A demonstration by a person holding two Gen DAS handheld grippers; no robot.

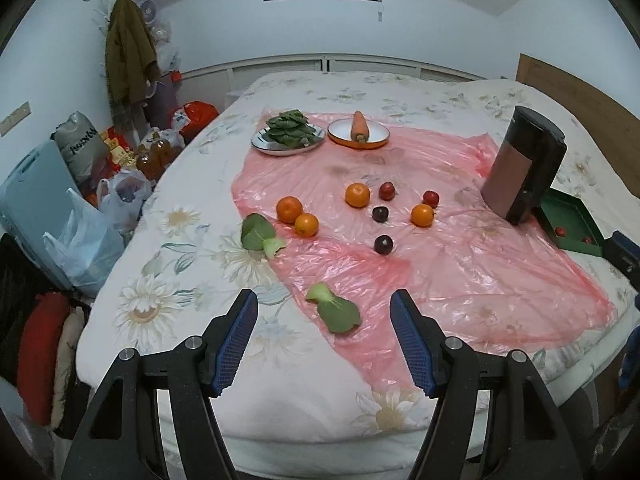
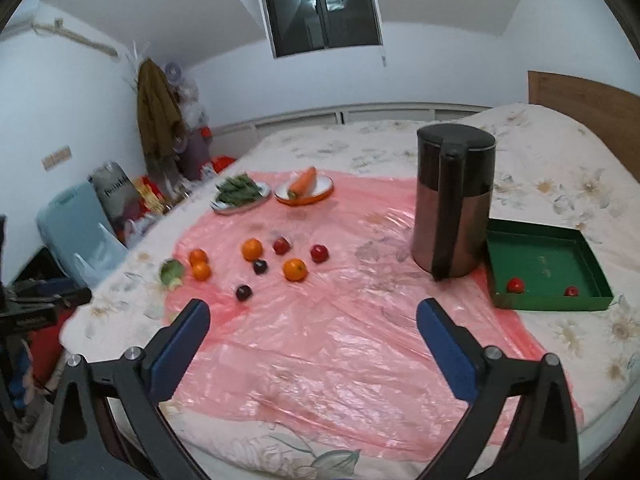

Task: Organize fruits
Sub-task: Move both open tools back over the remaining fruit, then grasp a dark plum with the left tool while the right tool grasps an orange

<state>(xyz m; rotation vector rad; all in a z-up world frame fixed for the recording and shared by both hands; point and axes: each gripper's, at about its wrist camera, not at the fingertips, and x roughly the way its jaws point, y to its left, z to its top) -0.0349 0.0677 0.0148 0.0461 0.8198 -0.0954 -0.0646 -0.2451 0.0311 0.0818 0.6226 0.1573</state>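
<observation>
Both grippers, left gripper (image 1: 324, 312) and right gripper (image 2: 314, 320), are held apart, empty; four oranges (image 1: 357, 195) and four plums (image 1: 383, 244) are counted left of the kettle (image 1: 522, 168)

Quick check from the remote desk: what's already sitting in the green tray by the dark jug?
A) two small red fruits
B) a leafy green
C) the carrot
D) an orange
A: the green tray holds two small red fruits along its near wall; the oranges, carrot and greens lie elsewhere on the bed.
</observation>
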